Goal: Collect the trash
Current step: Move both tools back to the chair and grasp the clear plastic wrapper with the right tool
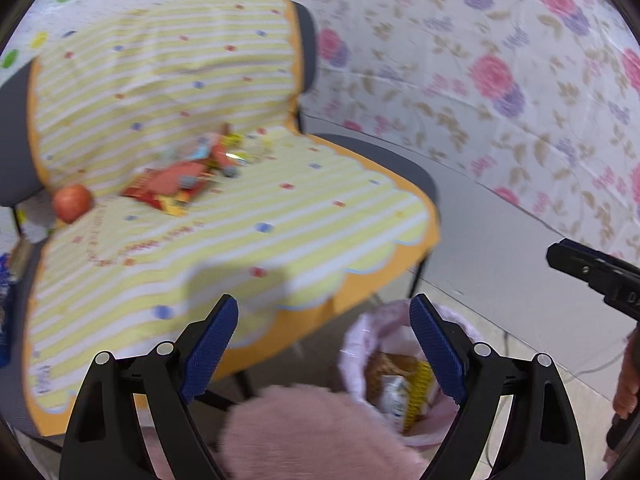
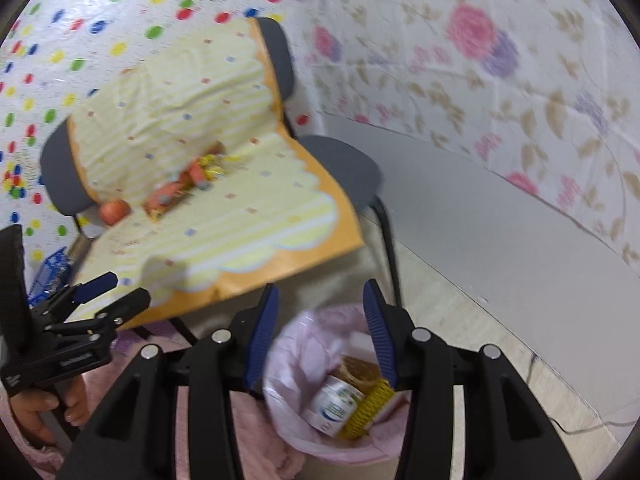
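Observation:
A pile of wrappers (image 1: 180, 180) lies at the back of the chair seat, red, orange and yellow, with an apple (image 1: 72, 202) to its left. My left gripper (image 1: 324, 308) hangs open and empty over the seat's front edge and the bin (image 1: 352, 344). In the right wrist view my right gripper (image 2: 320, 292) is open above the pink-lined bin (image 2: 296, 332), nothing between its blue pads. Inside lie a white packet (image 2: 334, 404), a yellow mesh (image 2: 370, 404) and something brown. The wrappers (image 2: 188, 184) and apple (image 2: 114, 212) show on the chair, and my left gripper (image 2: 124, 290) is at far left.
The chair (image 1: 384, 152) is draped in a yellow striped cloth (image 1: 240, 240) with an orange border. A fuzzy pink fabric (image 1: 312, 432) lies under my grippers. A grey floor strip and flowered wall sheet are to the right. A blue packet (image 2: 52, 272) lies left of the chair.

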Demonstrator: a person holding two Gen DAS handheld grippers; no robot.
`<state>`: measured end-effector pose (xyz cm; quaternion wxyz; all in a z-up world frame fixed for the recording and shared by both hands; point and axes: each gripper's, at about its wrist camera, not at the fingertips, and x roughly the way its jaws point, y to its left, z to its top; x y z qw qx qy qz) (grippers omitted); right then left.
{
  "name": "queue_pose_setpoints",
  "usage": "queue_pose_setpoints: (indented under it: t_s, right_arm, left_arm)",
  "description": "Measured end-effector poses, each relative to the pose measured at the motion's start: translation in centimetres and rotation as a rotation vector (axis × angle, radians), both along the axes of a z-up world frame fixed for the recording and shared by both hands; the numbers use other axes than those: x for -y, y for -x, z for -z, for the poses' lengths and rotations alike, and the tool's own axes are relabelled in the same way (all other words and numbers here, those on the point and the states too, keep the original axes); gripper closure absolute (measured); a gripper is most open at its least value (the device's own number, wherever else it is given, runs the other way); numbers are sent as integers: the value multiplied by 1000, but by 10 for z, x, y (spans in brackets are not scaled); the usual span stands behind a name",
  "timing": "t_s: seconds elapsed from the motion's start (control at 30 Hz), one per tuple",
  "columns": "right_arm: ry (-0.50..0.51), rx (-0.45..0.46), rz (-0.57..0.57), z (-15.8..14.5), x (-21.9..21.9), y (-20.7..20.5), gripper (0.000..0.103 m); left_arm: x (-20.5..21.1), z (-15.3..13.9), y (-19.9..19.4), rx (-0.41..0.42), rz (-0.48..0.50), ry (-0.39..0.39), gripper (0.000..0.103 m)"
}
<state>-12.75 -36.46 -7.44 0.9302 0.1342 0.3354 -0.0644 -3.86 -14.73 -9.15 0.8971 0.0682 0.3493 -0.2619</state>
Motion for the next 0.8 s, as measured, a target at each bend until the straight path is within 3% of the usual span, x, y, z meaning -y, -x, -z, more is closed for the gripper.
queue_pose_setpoints:
  t_s: [0.43, 0.8]
  right_arm:
    - [30, -20, -178, -7, -60, -106, 59]
    - [39, 15, -247, -21, -92, -196, 59]
  left_arm:
    - [-106, -19, -58, 62, -327, -55, 16]
    - [-153, -19, -116, 54, -457, -91, 16]
